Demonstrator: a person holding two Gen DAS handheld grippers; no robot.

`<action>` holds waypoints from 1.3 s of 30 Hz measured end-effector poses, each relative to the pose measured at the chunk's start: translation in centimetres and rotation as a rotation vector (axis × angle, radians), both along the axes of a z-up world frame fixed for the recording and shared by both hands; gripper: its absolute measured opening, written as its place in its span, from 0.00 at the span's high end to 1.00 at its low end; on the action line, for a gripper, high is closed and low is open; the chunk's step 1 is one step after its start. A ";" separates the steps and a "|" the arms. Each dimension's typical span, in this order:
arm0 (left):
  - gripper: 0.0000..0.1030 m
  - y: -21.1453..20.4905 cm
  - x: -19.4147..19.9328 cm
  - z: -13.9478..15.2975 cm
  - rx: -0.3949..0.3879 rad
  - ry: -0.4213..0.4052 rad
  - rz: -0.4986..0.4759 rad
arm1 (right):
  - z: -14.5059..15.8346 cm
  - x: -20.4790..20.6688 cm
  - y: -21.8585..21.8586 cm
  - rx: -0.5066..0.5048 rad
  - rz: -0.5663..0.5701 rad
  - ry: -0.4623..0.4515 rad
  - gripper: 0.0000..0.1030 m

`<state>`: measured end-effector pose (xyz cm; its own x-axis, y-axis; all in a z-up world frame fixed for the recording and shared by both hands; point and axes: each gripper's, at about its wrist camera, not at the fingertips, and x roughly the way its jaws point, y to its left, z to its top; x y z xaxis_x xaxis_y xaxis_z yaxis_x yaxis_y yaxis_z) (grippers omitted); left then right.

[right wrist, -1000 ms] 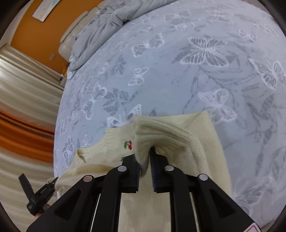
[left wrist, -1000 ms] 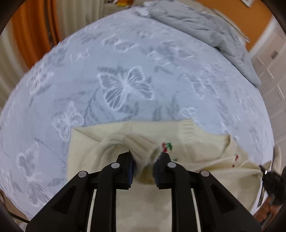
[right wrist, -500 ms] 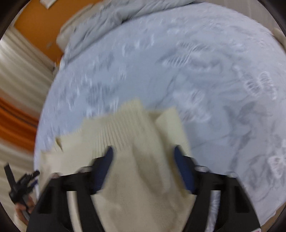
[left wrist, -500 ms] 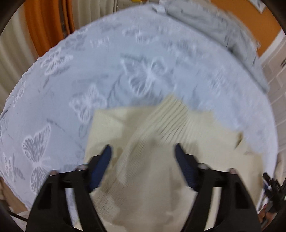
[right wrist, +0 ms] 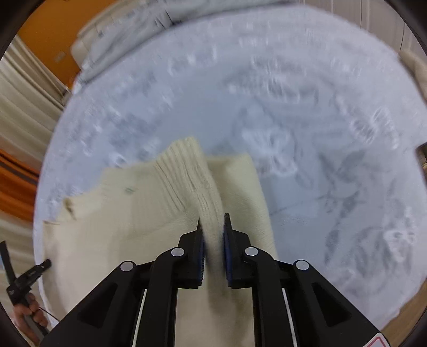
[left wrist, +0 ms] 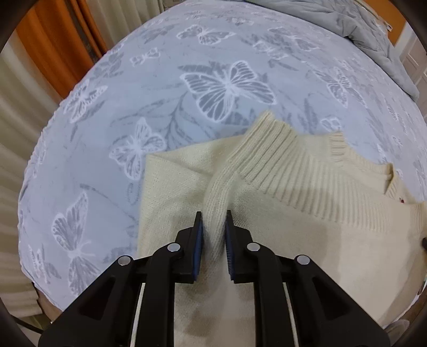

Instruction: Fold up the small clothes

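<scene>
A small cream knit sweater [left wrist: 307,202] lies on the bed, its ribbed hem folded over the body. My left gripper [left wrist: 213,216] is shut on a bunched ridge of the sweater near its left side. In the right wrist view, which is blurred, the same sweater [right wrist: 133,208] shows, and my right gripper [right wrist: 212,219] is shut on a ridge of its ribbed part near the right side. The left hand-held gripper [right wrist: 24,277] shows at the lower left of that view.
The bed is covered by a pale blue butterfly-print sheet [left wrist: 226,85]. A grey duvet [left wrist: 360,24] is bunched at the far end. Orange and cream curtains [left wrist: 40,53] hang beyond the left edge. The bed's near edge runs just below the sweater.
Both grippers opened half a second ago, letting the folded hem drop onto the sweater. Now both have shut again on new bunches of the knit, lower on the garment.
</scene>
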<state>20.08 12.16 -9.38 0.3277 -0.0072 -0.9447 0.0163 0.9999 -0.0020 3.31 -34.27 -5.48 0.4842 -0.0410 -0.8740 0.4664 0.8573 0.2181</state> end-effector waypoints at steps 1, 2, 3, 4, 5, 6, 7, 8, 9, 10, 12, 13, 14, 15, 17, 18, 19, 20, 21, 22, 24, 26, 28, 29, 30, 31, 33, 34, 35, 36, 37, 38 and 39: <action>0.84 -0.1 -0.4 0.4 0.004 -0.008 -0.008 | 1.3 -1.1 1.1 -0.020 0.018 -0.026 0.88; 0.84 -0.2 -0.7 0.6 0.010 -0.014 -0.015 | 1.8 -1.6 1.8 -0.018 0.040 -0.039 0.90; 0.84 -0.4 -0.9 0.7 0.014 -0.017 -0.018 | 2.0 -2.2 2.8 -0.019 0.076 -0.036 0.91; 0.84 -0.5 -1.2 0.9 0.013 -0.020 -0.022 | 1.6 -2.7 3.8 -0.028 0.112 -0.016 0.92; 0.84 -0.6 -1.5 1.0 0.015 -0.023 -0.023 | 1.1 -3.3 4.3 -0.046 0.133 0.007 0.92; 0.84 -0.7 -1.6 1.1 0.020 -0.026 -0.024 | 0.4 -3.5 4.9 -0.072 0.144 0.032 0.92; 0.84 -0.7 -1.9 1.2 0.023 -0.031 -0.026 | -0.7 -3.6 5.0 -0.087 0.146 0.064 0.92; 0.84 -0.7 -2.1 1.3 0.024 -0.035 -0.025 | -2.5 -3.8 4.6 -0.071 0.133 0.123 0.92; 0.84 -0.7 -2.2 1.4 0.022 -0.034 -0.024 | -3.9 -3.8 4.0 -0.047 0.113 0.161 0.95; 0.84 -0.6 -2.4 1.5 0.016 -0.030 -0.023 | -4.8 -4.1 3.3 -0.017 0.092 0.167 1.00; 0.84 -0.4 -2.8 1.8 0.013 -0.031 -0.024 | -4.4 -4.6 2.2 0.037 0.040 0.142 1.00; 0.84 -0.4 -3.1 2.0 0.010 -0.033 -0.024 | -3.2 -4.7 2.3 0.035 0.029 0.121 1.00; 0.84 -0.1 -3.4 2.3 0.004 -0.036 -0.022 | -2.4 -4.7 2.6 0.029 0.041 0.099 0.98; 0.84 0.2 -3.8 2.6 -0.012 -0.038 -0.015 | -1.2 -4.7 3.2 0.019 0.068 0.071 0.98; 0.85 1.2 -5.2 3.7 -0.098 -0.051 0.010 | 0.1 -4.4 4.2 0.007 0.119 0.042 0.97; 0.85 1.3 -5.8 3.9 -0.124 -0.051 0.015 | 0.3 -4.2 4.6 0.008 0.133 0.037 0.98; 0.85 1.4 -6.7 3.9 -0.147 -0.043 0.015 | 0.2 -4.0 5.3 0.029 0.145 0.035 0.96; 0.85 1.2 -7.5 3.6 -0.146 -0.026 0.005 | 0.0 -4.0 5.9 0.060 0.153 0.036 0.92; 0.84 0.7 -8.5 3.0 -0.140 0.001 -0.015 | -0.3 -4.1 6.6 0.089 0.161 0.039 0.91; 0.84 0.4 -9.3 2.4 -0.133 0.022 -0.028 | -0.6 -4.4 8.1 0.115 0.187 0.043 0.91; 0.84 0.2 -10.7 1.1 -0.114 0.046 -0.027 | -1.0 -4.9 10.9 0.123 0.260 0.050 0.91; 0.84 0.9 -11.6 -0.6 -0.104 0.083 0.008 | -1.6 -5.5 14.1 0.098 0.354 0.062 0.92; 0.85 2.1 -11.8 -1.9 -0.141 0.117 0.059 | -4.1 -5.8 15.6 0.008 0.405 0.145 0.92; 0.85 2.5 -11.7 -2.2 -0.162 0.117 0.075 | -5.4 -5.8 15.4 -0.006 0.395 0.185 0.98; 0.85 2.7 -11.5 -2.2 -0.168 0.118 0.078 | -6.1 -6.0 14.9 0.012 0.375 0.206 1.00; 0.85 2.7 -11.4 -2.0 -0.168 0.124 0.085 | -5.8 -6.0 14.5 0.036 0.360 0.198 1.00; 0.85 3.0 -11.3 -0.5 -0.184 0.103 0.112 | -3.9 -5.5 14.4 0.082 0.347 0.168 0.95; 0.84 3.4 -11.2 0.1 -0.188 0.079 0.116 | -2.4 -4.8 14.9 0.096 0.363 0.128 0.94; 0.82 3.7 -11.2 0.8 -0.181 0.052 0.120 | -1.6 -4.3 15.5 0.095 0.381 0.108 0.93; 0.78 4.2 -11.1 1.1 -0.166 0.033 0.130 | -0.8 -3.5 16.3 0.084 0.409 0.090 0.93; 0.76 4.7 -10.9 1.1 -0.155 0.030 0.140 | -0.2 -2.8 17.3 0.068 0.439 0.075 0.93; 0.76 5.2 -10.6 0.8 -0.149 0.037 0.156 | -0.2 -1.5 18.7 0.045 0.482 0.071 0.93; 0.76 5.9 -10.4 0.2 -0.162 0.057 0.182 | -0.6 -0.8 19.4 0.034 0.503 0.083 0.93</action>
